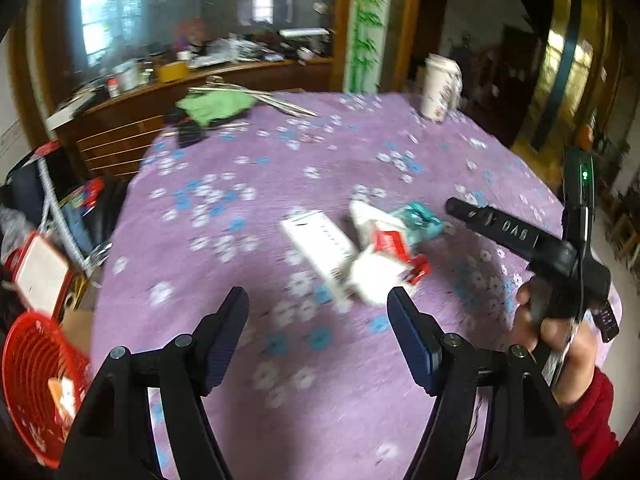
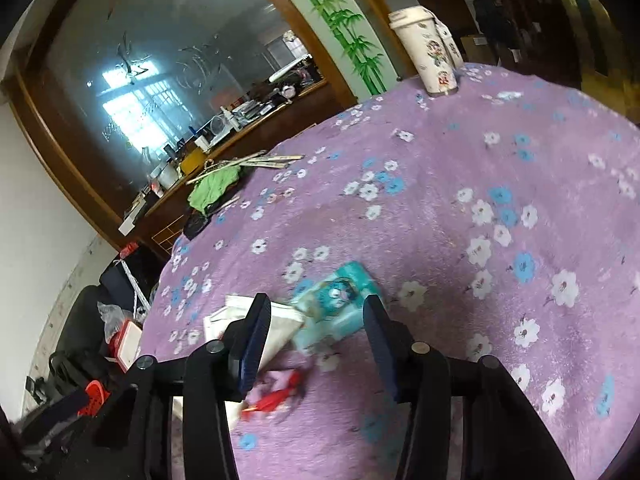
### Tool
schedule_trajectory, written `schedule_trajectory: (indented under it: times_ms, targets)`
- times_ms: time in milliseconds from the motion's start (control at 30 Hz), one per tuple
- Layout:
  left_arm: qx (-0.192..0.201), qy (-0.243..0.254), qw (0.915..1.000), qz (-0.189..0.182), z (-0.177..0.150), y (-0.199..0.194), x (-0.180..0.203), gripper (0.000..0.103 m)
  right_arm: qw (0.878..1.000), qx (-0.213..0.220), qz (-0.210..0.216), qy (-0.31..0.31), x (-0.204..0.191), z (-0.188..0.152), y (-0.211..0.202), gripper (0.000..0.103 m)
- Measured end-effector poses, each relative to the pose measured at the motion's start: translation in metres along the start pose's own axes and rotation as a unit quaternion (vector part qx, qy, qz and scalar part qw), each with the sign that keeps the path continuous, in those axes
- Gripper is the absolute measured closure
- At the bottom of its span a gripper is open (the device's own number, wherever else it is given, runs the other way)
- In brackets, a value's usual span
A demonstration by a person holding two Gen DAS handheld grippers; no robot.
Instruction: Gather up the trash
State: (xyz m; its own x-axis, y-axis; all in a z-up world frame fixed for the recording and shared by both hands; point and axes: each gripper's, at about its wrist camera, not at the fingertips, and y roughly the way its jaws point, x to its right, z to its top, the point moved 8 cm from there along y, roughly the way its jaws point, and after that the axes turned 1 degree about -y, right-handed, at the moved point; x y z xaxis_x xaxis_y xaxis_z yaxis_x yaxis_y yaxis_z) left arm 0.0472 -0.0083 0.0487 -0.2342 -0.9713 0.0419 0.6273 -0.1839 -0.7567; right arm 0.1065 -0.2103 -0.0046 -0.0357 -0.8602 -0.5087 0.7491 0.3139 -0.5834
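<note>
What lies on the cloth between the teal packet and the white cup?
Nothing. In the right wrist view, only bare flowered cloth lies between the teal packet and the white cup. The left wrist view agrees.

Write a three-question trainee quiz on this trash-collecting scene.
1. True or false: the left gripper is holding a piece of trash.
2. Which packet lies nearest the right gripper: A the teal packet, B the tall cup, C the green cloth?
3. What colour is the basket beside the table?

Key: 1 false, its jaws are open and empty. 2 A. 3 red.
</note>
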Motion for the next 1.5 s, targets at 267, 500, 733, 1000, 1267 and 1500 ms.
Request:
schedule_trajectory:
  times_ms: [267,500,733,1000,1267,1500]
  targets:
    - [-0.066,0.035,0.9971,0.012,0.019,0.088,0.049,0.032,0.999,0.018,0.003,0.040,0.021,0.007,-0.006,0.051]
    - [-0.105,0.037,0.9935,0.019,0.014,0.135,0.053,0.056,0.996,0.020,0.017,0.081,0.035,0.010,-0.010,0.051]
    - [-0.043,-0.015,0.9988,-0.018,0.021,0.101,0.030,0.057,0.998,-0.001,0.036,0.061,0.021,0.004,-0.004,0.050]
    - [0.037,-0.060,0.9971,0.031,0.009,0.045,-0.028,0.056,0.995,-0.081,0.051,-0.033,-0.018,-0.028,0.017,0.050]
    - [0.065,-0.091,0.9923,0.053,-0.009,0.050,-0.060,0.056,0.980,-0.147,0.050,-0.124,-0.046,-0.067,0.037,0.050]
    - [0.087,-0.098,0.9899,0.054,-0.012,0.053,-0.067,0.056,0.973,-0.146,0.029,-0.179,-0.056,-0.076,0.044,0.055]
